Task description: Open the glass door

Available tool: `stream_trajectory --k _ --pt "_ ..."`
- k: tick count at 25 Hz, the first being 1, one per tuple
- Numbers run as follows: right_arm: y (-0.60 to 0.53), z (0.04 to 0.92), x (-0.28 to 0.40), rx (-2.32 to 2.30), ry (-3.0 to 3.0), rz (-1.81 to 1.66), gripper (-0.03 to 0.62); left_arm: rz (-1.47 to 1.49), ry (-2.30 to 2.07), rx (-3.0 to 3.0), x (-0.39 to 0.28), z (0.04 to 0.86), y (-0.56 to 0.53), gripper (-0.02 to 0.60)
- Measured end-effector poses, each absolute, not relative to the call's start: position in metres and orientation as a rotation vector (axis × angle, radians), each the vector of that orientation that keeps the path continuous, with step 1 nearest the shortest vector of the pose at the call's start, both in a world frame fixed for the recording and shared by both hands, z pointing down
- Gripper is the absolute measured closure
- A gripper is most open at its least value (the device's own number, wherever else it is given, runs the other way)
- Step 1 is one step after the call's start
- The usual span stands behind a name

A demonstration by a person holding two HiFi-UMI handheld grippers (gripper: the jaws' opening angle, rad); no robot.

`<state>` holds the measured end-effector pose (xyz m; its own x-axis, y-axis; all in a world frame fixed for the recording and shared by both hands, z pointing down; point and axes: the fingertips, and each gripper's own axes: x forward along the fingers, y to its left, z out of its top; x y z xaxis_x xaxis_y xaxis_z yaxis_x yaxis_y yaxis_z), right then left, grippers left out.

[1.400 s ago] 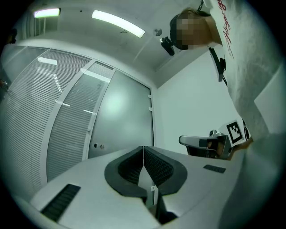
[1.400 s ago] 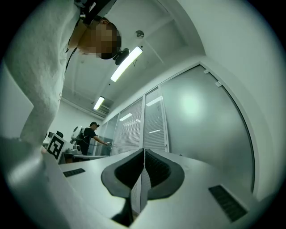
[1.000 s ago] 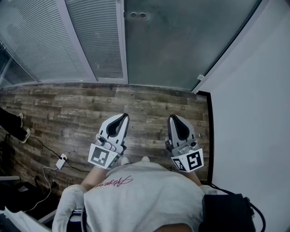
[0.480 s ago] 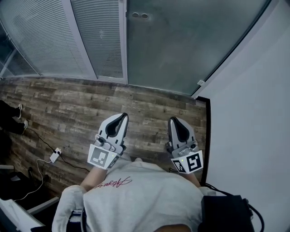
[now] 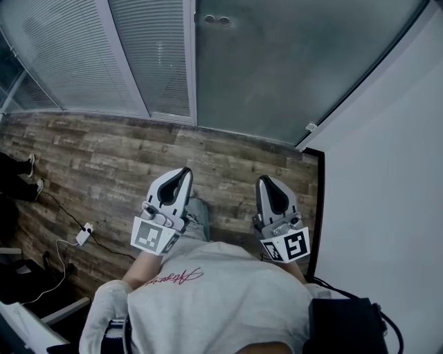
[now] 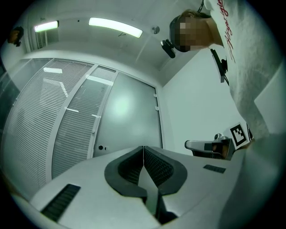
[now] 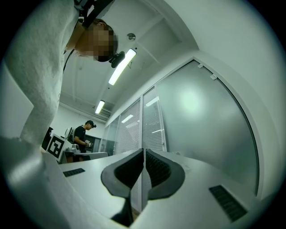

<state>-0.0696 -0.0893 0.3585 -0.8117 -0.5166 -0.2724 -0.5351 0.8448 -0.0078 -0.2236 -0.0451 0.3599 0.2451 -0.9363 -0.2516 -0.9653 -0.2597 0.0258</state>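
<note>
Head view: wood-plank floor [image 5: 104, 159] spans the gap between the person and the door. Only bare boards lie on the line from the grippers to the door.
- White adapter with cable [image 5: 84, 232] lies on the floor at the left, well apart from the door.
- Another person's shoes [image 5: 31, 176] show at the left edge. The right gripper view shows a second person [image 7: 84, 136] standing far off along the glazed wall.
- Slatted blind panels [image 5: 76, 62] stand left of the door. A white wall [image 5: 387, 193] meets the door at its right edge.

The glass door [image 5: 291, 62] is ahead and slightly right of the grippers, at the top of the head view. It is 1 frosted grey-green pane with a soft light reflection. 2 small round dark fittings [image 5: 214, 20] sit near its left edge, and a small white bracket [image 5: 310, 127] sits at its lower right corner.

The left gripper [image 5: 185, 171] has its jaws pressed together with nothing between them. The right gripper [image 5: 266, 181] is the same, jaws together and empty. Both point toward the door and are well apart from it.
</note>
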Motion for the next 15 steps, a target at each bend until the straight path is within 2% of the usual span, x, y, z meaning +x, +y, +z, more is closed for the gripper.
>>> stream_trajectory --k 8,15 --pt "-0.14 0.367 -0.087 -0.881 2.766 0.085 0.568 0.335 1.771 -2.392 -0.249 0.355 -0.104 0.565" --pt "-0.201 0.367 -0.135 -0.925 2.755 0.077 0.568 0.324 1.737 -2.43 -0.295 0.354 -0.172 0.564"
